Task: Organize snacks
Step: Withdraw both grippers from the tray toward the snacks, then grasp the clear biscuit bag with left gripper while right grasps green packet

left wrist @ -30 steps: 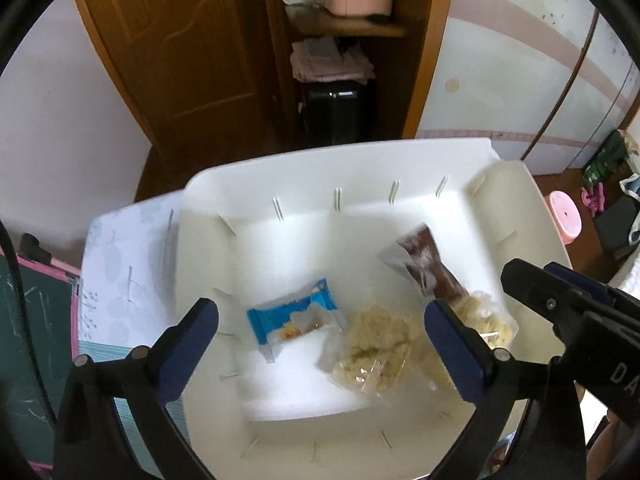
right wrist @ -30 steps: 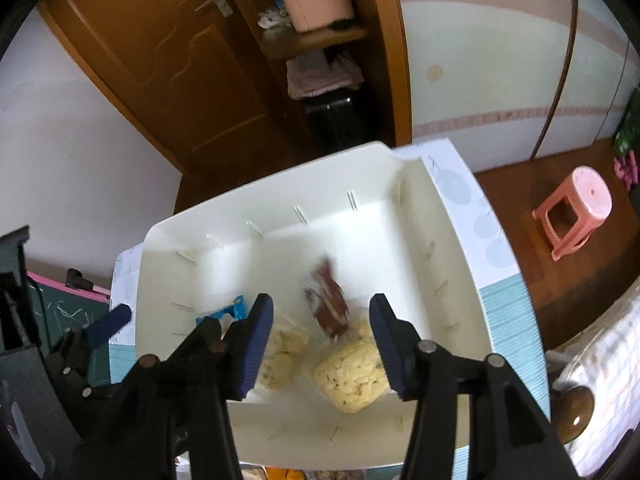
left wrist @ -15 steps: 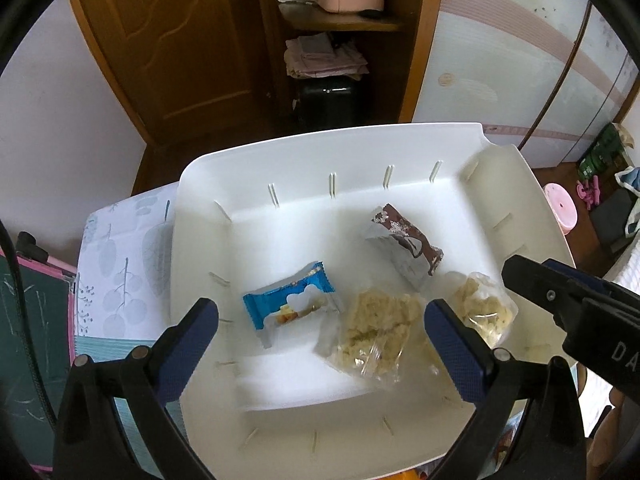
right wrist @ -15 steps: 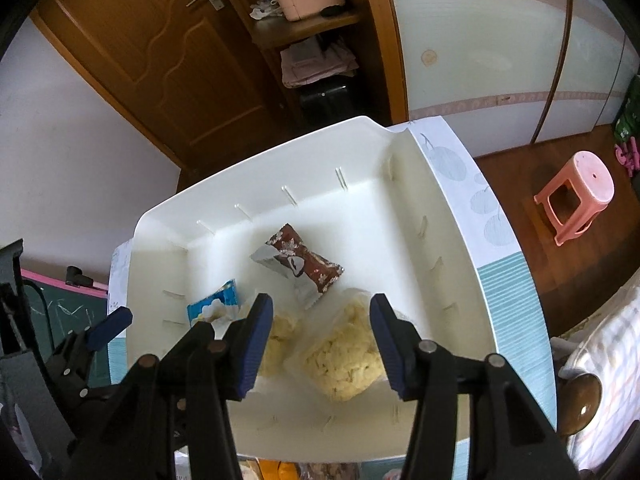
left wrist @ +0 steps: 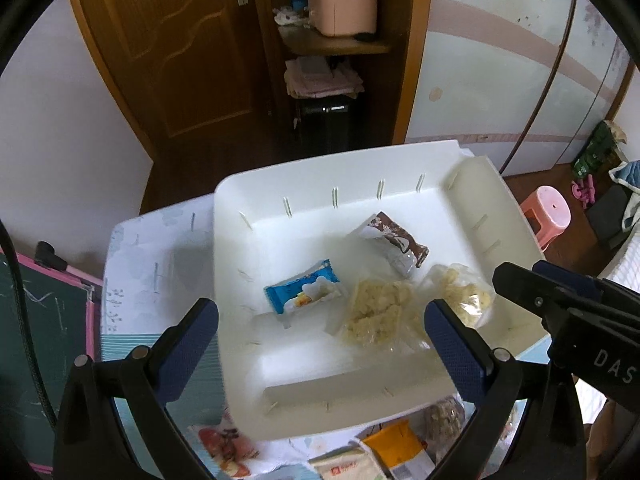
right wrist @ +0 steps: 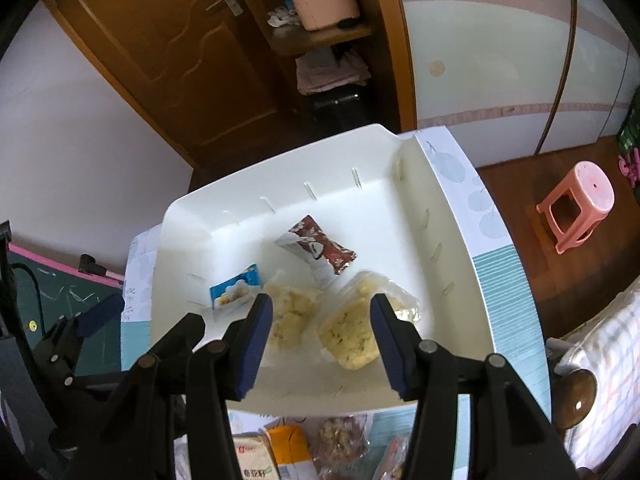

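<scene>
- Left tongs [left wrist: 320, 330] apart, empty, above the white bin [left wrist: 496, 188]; right tongs [right wrist: 322, 330] apart, empty
- Blue packet [left wrist: 304, 292], brown packet [left wrist: 394, 242] and two clear bags inside the bin

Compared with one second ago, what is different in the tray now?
The brown packet, blurred in motion then, now lies still in the white tray. Left gripper and right gripper, fingers open, drew back upward. Blue packet and clear bags stayed.

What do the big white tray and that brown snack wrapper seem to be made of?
White tray: apparently moulded plastic, smooth and faintly glossy, with rounded corners and ribbed walls.
Brown snack wrapper: probably thin plastic film lined with foil; it is creased and its torn-looking edge shines silver.
</scene>
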`<move>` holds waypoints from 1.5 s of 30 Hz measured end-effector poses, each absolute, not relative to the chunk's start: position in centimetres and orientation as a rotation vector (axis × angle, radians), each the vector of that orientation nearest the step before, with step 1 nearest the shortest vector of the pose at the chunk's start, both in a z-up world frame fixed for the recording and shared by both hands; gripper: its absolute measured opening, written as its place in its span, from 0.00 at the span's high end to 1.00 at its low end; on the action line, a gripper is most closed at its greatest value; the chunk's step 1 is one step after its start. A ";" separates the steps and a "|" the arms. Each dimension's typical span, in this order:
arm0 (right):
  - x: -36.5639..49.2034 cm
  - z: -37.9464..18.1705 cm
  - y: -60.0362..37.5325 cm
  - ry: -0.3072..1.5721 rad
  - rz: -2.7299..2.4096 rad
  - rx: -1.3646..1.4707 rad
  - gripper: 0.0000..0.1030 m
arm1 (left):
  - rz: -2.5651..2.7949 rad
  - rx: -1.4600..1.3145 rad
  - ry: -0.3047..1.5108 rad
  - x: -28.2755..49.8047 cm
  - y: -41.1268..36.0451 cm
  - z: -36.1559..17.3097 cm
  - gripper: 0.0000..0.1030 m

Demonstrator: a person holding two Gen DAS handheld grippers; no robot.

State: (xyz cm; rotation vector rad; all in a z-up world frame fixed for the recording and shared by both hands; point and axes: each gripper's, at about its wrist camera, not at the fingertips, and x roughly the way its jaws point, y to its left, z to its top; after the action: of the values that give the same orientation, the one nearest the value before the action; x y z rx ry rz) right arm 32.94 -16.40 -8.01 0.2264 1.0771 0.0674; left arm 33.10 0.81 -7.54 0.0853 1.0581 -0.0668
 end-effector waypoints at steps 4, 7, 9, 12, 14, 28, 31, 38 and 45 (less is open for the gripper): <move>31.3 -5.7 -15.8 1.043 0.085 0.220 0.50 | -0.065 0.093 1.025 31.6 1.1 -5.2 0.00; 30.0 -4.1 -15.2 1.016 0.095 0.203 0.50 | -0.063 0.098 0.997 30.1 1.4 -3.2 0.00; 28.8 -2.8 -14.9 0.994 0.105 0.195 0.50 | -0.063 0.099 0.974 28.8 1.7 -1.7 0.00; 26.8 -0.9 -14.3 0.958 0.118 0.183 0.49 | -0.064 0.097 0.944 27.1 2.2 0.1 0.00; 25.2 0.4 -14.0 0.932 0.126 0.173 0.45 | -0.066 0.096 0.923 25.5 2.5 1.4 0.00; 11.4 -1.4 -11.2 0.875 0.271 0.029 0.34 | -0.169 0.057 0.893 11.9 6.1 0.8 0.00; 8.7 -4.7 -10.4 0.898 0.324 -0.036 0.34 | -0.186 0.036 0.920 9.6 6.8 -1.9 0.00; 4.6 -13.4 -8.7 1.004 0.455 -0.181 0.34 | -0.154 -0.005 0.989 6.3 7.9 -8.7 0.00; 3.3 -18.9 -8.2 1.057 0.537 -0.296 0.34 | -0.096 0.018 1.056 5.7 8.0 -14.2 0.00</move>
State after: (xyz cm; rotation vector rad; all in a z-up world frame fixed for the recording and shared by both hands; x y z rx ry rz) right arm 3.28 -8.18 -18.92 -0.2957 1.0570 0.5368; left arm 5.66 7.96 -14.20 0.0180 1.0562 -0.0959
